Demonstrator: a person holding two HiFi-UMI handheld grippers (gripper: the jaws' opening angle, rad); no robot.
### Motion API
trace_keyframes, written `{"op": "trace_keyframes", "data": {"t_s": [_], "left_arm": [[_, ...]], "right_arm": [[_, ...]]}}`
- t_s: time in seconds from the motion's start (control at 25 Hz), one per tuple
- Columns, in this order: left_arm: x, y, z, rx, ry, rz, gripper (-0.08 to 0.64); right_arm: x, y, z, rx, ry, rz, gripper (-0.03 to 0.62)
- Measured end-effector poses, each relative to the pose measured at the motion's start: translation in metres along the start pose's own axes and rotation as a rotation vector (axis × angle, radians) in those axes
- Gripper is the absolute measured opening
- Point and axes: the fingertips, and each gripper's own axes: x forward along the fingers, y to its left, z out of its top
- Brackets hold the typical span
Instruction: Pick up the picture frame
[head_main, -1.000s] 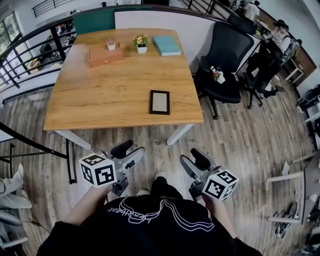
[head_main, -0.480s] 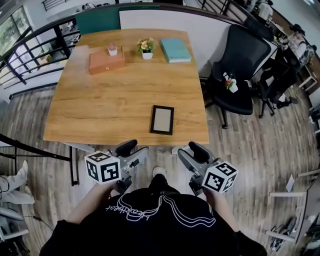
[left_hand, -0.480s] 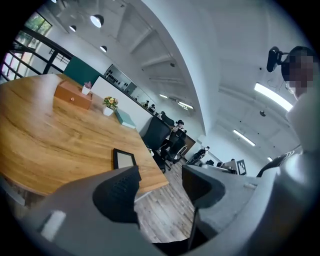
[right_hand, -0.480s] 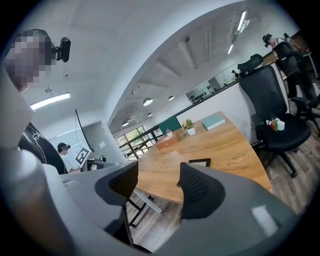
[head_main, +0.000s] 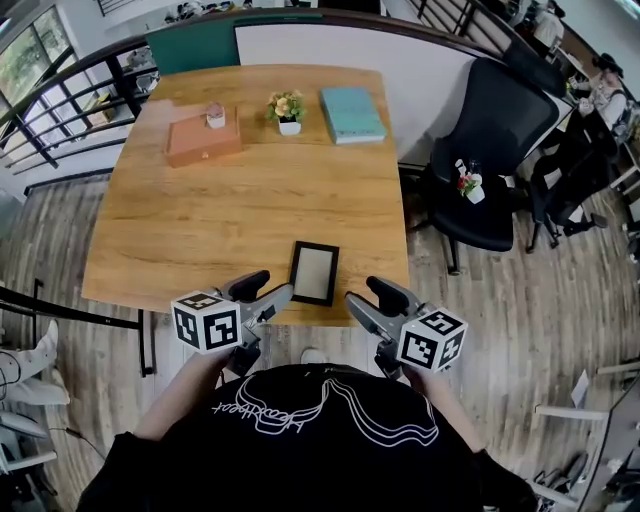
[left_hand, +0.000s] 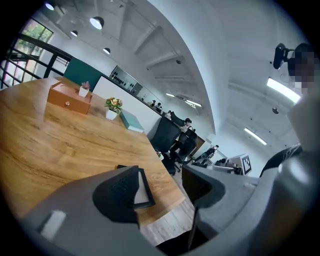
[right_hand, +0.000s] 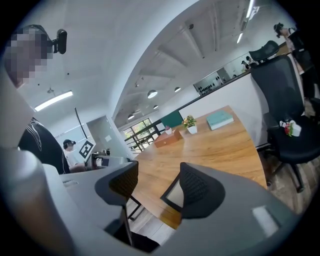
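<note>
A black picture frame (head_main: 314, 272) with a pale insert lies flat on the wooden table (head_main: 200, 230), near its front edge. My left gripper (head_main: 268, 291) stands open just left of the frame, over the table's edge, with nothing between its jaws. My right gripper (head_main: 364, 295) is open too, just right of the frame and empty. In the left gripper view the picture frame (left_hand: 143, 189) peeks out beside the left jaw of the left gripper (left_hand: 160, 186). From the right gripper (right_hand: 156, 186), the picture frame (right_hand: 172, 193) shows partly behind the right jaw.
At the table's far side stand a brown wooden box (head_main: 203, 140), a small potted plant (head_main: 287, 108) and a teal book (head_main: 351, 100). A black office chair (head_main: 490, 150) holding a little plant (head_main: 467, 186) is at the right. A dark railing (head_main: 60, 120) runs along the left.
The person has stepped up to the table. Both grippers have moved forward from over the floor to the table's front edge, either side of the frame.
</note>
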Motion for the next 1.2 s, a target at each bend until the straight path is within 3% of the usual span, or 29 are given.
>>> {"op": "trace_keyframes", "data": {"t_s": [0.32, 1.0, 1.2], "left_arm": [[0.018, 0.043, 0.001, 0.008, 0.072, 0.056, 0.261], [0.057, 0.113, -0.022, 0.020, 0.210, 0.061, 0.261], [0.054, 0.122, -0.032, -0.010, 0.231, 0.069, 0.261]], "right_arm": [[0.041, -0.027, -0.017, 0.048, 0.089, -0.015, 0.275], [0.097, -0.093, -0.077, 0.114, 0.278, -0.235, 0.274], [0.110, -0.105, -0.099, 0.155, 0.348, -0.285, 0.255]]}}
